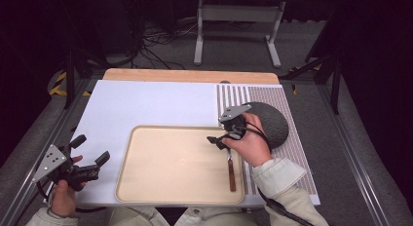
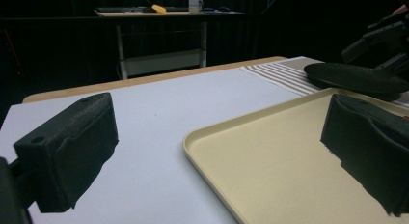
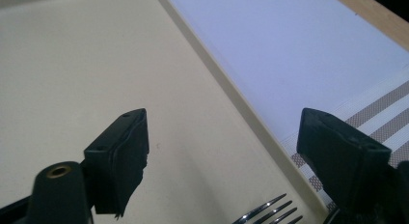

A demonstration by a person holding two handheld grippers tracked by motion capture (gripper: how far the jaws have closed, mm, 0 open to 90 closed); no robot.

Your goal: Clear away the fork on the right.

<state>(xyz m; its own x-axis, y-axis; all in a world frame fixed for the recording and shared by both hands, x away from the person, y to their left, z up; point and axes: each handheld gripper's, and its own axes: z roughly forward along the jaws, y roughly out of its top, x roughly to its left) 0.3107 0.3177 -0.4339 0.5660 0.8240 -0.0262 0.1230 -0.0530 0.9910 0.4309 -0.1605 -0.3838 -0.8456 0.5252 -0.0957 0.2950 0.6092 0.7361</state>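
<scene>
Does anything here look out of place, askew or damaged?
Nothing stands out. The fork with the brown handle lies flat inside the beige plastic tray, along its right edge. The dark grey round plate sits on the striped placemat.

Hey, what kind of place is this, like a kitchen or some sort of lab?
Probably a lab or recording studio, not a kitchen: a table framed by metal rails, dark surroundings, loose cables on the floor, and a desk with monitors behind.
</scene>
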